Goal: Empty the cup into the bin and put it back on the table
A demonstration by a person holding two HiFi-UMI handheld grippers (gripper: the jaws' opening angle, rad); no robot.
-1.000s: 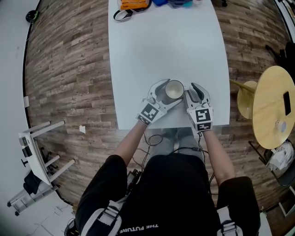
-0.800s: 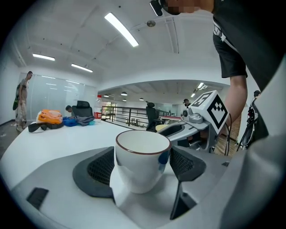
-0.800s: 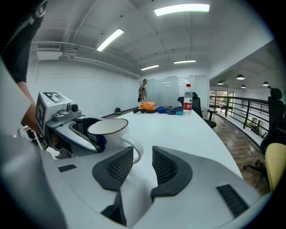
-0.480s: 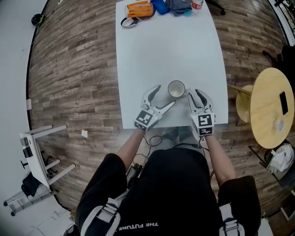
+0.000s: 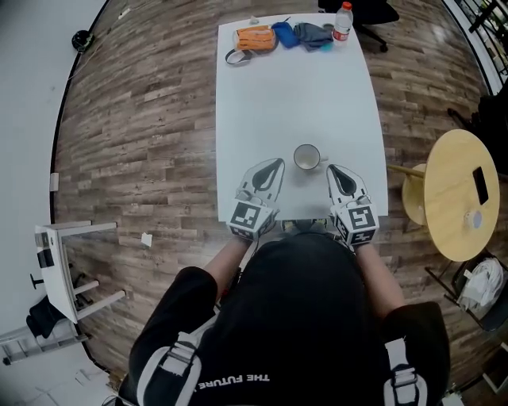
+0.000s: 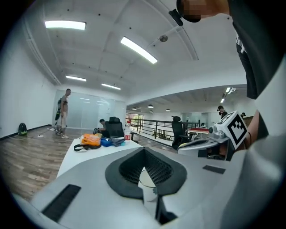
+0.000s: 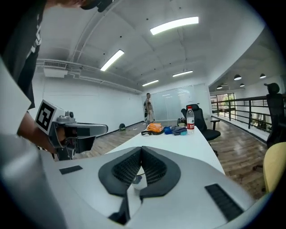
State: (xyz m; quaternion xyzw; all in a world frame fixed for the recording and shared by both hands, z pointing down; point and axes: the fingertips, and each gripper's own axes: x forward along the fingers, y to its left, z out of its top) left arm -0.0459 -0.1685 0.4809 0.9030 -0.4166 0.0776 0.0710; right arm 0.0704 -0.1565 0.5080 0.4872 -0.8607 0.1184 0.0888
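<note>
The white cup [image 5: 306, 157] stands upright on the white table [image 5: 294, 87], close to its near edge, with nothing touching it. My left gripper [image 5: 274, 164] hangs just left of the cup and nearer to me. Its jaws have just been closing and are now shut, with nothing between them. My right gripper [image 5: 333, 169] is at the cup's right, also just closed and shut on nothing. In the left gripper view the pads meet at the tips of the left gripper [image 6: 144, 149]; the right gripper view shows the same for the right gripper [image 7: 141, 148].
At the table's far end lie an orange pouch [image 5: 255, 37], a blue case [image 5: 283, 33], a grey cloth [image 5: 313, 35] and a water bottle [image 5: 342, 21]. A round wooden side table [image 5: 460, 194] stands to the right. A white frame [image 5: 59, 254] stands on the floor at the left.
Both grippers have drawn back from the cup towards me and risen. Their jaws, open a moment ago with the left pair around the cup, are now shut. The cup stays on the table.
</note>
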